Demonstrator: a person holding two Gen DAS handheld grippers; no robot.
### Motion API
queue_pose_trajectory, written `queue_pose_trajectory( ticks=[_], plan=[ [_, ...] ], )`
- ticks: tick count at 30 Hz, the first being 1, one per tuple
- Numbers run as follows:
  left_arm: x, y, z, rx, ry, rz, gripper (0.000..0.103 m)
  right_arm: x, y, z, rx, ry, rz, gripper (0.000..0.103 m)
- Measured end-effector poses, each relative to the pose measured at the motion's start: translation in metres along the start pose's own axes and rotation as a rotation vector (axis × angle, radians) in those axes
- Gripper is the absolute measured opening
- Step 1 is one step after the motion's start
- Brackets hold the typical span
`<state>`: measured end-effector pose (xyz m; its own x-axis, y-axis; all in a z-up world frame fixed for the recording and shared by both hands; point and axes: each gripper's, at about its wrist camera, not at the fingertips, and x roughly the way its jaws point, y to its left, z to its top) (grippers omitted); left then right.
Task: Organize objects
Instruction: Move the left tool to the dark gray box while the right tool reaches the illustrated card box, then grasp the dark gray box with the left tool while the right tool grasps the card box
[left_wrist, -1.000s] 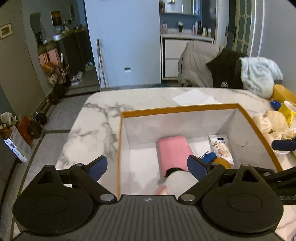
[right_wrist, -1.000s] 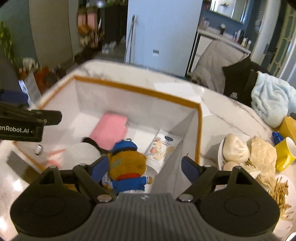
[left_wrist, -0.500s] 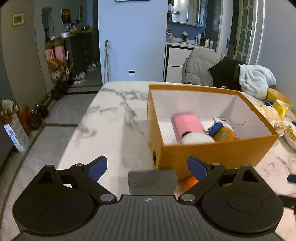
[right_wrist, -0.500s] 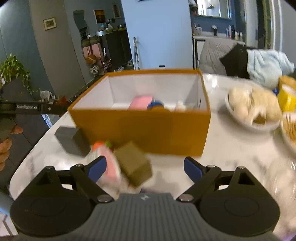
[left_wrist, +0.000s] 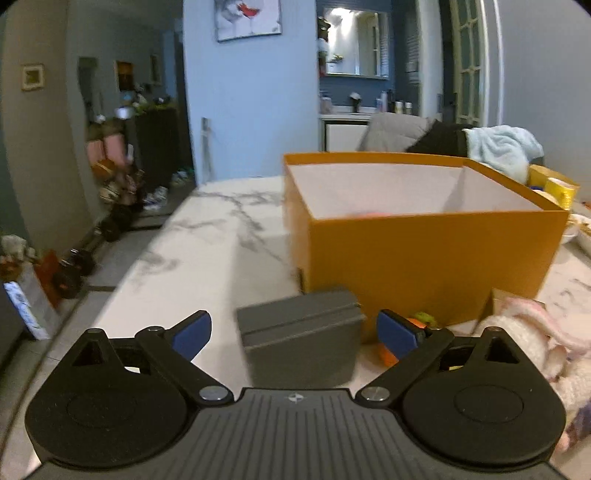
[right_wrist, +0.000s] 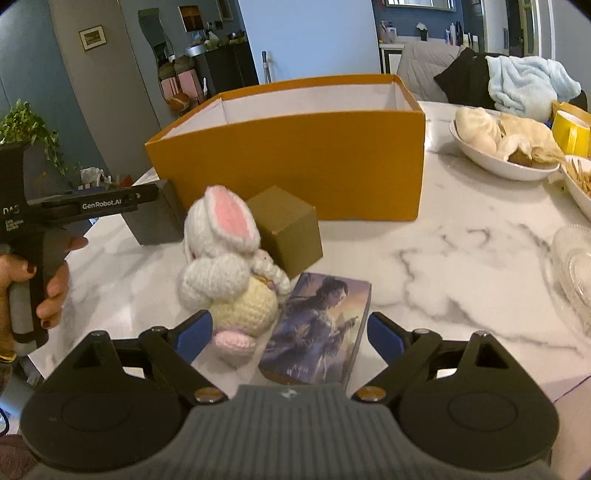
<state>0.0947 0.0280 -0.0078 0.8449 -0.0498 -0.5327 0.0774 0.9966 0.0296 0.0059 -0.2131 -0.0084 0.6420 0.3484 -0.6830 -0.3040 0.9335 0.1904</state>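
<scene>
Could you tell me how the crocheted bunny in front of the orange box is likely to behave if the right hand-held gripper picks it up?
The crocheted bunny looks soft, so it would probably compress between the right hand-held gripper's open fingers. Its yarn surface should resist slipping. With its large ears, it may flop or tip if nudged.

left gripper (left_wrist: 294, 329): held low and level, jaws spread wide, nothing between the blue pads | left hand (right_wrist: 35, 280): wrapped around the gripper's handle, dark red nails visible | right gripper (right_wrist: 290, 334): angled slightly downward, jaws spread wide, pads touching nothing | right hand: out of view
</scene>
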Motion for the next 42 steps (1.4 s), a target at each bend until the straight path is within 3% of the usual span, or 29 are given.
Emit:
queue_pose_trajectory(
  ticks=[6,10,19,23,27,33,42],
  plan=[
    [0.016,0.003,-0.008,-0.037,0.03,0.0,0.103,0.006,0.002,-0.001,-0.004,-0.004,0.006,0.092],
    [0.024,0.004,-0.012,-0.075,0.048,-0.018,0.103,0.014,0.006,-0.005,-0.04,-0.004,-0.041,0.092],
    [0.034,0.0,-0.019,-0.067,0.079,-0.014,0.103,0.027,0.01,-0.014,-0.05,-0.027,-0.048,0.099],
    [0.036,0.003,-0.023,-0.079,0.092,-0.023,0.103,0.02,0.003,-0.016,-0.069,-0.016,-0.03,0.089],
    [0.039,0.005,-0.024,-0.095,0.105,-0.035,0.103,0.023,-0.006,-0.02,-0.062,0.025,-0.034,0.072],
    [0.04,0.007,-0.023,-0.111,0.113,-0.033,0.103,0.024,-0.01,-0.021,-0.052,0.012,-0.029,0.071],
    [0.042,-0.003,-0.022,-0.066,0.126,0.002,0.103,0.032,-0.004,-0.021,-0.052,-0.041,-0.134,0.071]
  ],
)
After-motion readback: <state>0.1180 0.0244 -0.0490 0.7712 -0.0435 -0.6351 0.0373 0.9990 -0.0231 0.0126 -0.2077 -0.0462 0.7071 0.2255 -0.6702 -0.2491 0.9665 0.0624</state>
